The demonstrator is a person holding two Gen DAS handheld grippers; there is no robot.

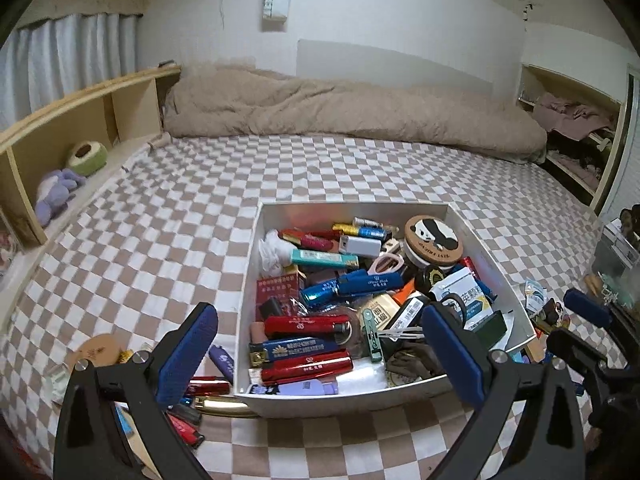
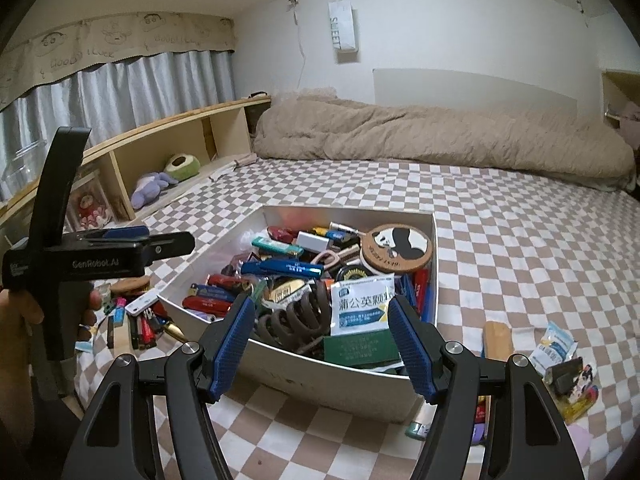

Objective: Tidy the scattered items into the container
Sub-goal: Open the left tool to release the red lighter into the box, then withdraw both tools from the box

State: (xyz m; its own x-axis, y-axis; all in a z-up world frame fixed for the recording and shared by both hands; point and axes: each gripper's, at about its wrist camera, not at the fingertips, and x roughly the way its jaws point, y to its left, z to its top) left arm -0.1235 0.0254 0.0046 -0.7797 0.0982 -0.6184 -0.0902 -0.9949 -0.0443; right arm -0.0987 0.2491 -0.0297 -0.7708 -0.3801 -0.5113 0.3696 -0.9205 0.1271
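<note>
Starting at the left edge of the right wrist view, a hand (image 2: pixel 24 312) holds the left gripper (image 2: pixel 132 236), seen side-on with its black body level above a scatter of lighters (image 2: pixel 144 330) on the checkered bedsheet (image 2: pixel 520 256). In its own camera the left gripper's (image 1: pixel 320 340) blue pads (image 1: pixel 188 352) stand spread as wide as they go, with nothing pressed between them. At lower left of that frame more loose lighters (image 1: pixel 208 388) and a round cork coaster (image 1: pixel 98 350) lie on the sheet beside the white container (image 1: pixel 256 272). The container fills the centre of both views, heaped with lighters, pens, a panda tin (image 1: pixel 434 238) and a white medicine sachet (image 2: pixel 362 304). In the right wrist view the right gripper (image 2: pixel 322 340) hangs over the container's near wall, its jaws partly apart and empty, framing a brown hair claw (image 2: pixel 296 318) and the sachet below without touching them. Further right, at lower right of the frame, a wooden block (image 2: pixel 498 338), a snack packet (image 2: pixel 554 346) and small bits (image 2: pixel 576 380) lie on the sheet outside the container.
</note>
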